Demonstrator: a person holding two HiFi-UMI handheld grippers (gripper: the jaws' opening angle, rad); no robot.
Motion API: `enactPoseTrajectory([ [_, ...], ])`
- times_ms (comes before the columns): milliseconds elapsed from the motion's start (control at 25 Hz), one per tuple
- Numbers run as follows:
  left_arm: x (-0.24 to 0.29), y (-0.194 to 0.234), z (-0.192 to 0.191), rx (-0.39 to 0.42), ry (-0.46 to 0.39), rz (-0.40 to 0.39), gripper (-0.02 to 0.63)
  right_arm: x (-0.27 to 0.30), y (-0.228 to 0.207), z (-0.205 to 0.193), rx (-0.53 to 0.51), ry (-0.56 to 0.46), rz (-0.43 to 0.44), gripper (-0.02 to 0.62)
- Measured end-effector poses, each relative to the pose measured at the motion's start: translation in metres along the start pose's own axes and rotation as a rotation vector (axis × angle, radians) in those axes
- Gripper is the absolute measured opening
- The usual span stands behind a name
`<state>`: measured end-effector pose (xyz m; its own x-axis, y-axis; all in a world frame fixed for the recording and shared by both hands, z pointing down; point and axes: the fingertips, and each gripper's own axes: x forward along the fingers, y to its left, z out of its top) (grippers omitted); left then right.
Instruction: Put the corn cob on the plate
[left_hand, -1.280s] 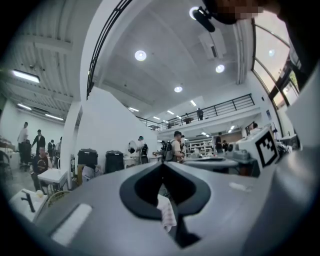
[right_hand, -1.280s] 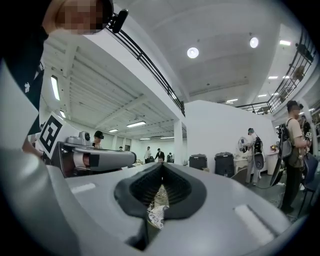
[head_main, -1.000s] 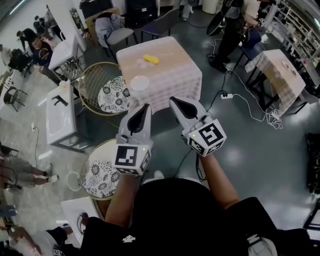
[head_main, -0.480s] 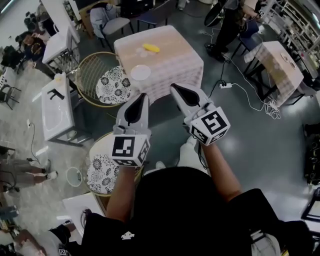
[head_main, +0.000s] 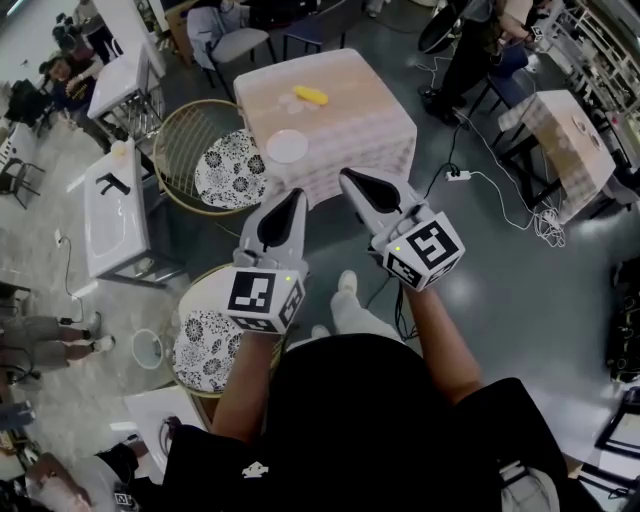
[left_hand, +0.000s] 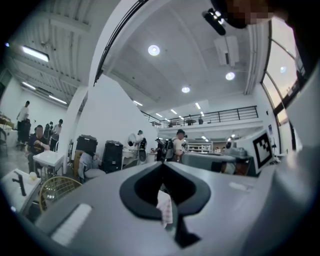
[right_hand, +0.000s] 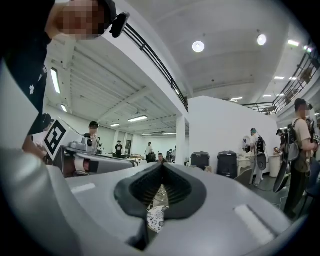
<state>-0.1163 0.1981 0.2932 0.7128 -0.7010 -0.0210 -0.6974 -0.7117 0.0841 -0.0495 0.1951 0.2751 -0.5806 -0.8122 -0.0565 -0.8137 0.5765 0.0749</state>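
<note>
The yellow corn cob (head_main: 310, 96) lies on the far part of a small table (head_main: 350, 130) with a checked cloth. A white plate (head_main: 287, 146) sits empty on the table's near left corner. Both grippers are held side by side in front of the person, well short of the table and pointing towards it. The left gripper (head_main: 295, 194) (left_hand: 161, 165) has its jaws together with nothing between them. The right gripper (head_main: 347, 177) (right_hand: 162, 166) is likewise shut and empty.
Left of the table stands a wicker chair with a patterned cushion (head_main: 228, 170), and another one (head_main: 205, 345) is beside the person. Further left is a white side table (head_main: 115, 205). Cables (head_main: 480, 150) trail over the floor to the right, near a second table (head_main: 565, 135).
The person has stepped towards the table, which now sits lower and nearer in the head view. Both grippers came forward with the person and stayed shut.
</note>
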Motion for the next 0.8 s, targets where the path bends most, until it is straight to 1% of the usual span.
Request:
enactPoseTrajectory([
  [80,0.008,0.004,-0.002,-0.006,0.004,0.001,0.009,0.007,-0.009,-0.002,-0.006,-0.004,-0.003,0.002],
  [240,0.028,0.011,-0.007,0.006,0.019,0.011,0.009,0.016,-0.026,-0.003,-0.017,-0.016,-0.009,0.002],
  [360,0.043,0.017,-0.007,0.004,0.023,0.021,0.009,0.024,-0.036,-0.003,-0.019,-0.029,0.027,0.002],
  [480,0.060,0.030,-0.002,-0.014,0.003,0.049,0.009,0.037,-0.046,-0.005,-0.050,-0.033,0.074,0.002],
  [560,0.074,0.039,0.003,-0.022,-0.010,0.067,0.009,0.046,-0.056,-0.008,-0.065,-0.028,0.091,0.002],
  [680,0.097,0.044,0.006,-0.008,-0.014,0.072,0.009,0.055,-0.076,-0.011,-0.068,-0.029,0.098,0.002],
  [800,0.119,0.045,0.003,0.003,-0.004,0.075,0.009,0.061,-0.102,-0.010,-0.052,-0.051,0.085,0.002],
])
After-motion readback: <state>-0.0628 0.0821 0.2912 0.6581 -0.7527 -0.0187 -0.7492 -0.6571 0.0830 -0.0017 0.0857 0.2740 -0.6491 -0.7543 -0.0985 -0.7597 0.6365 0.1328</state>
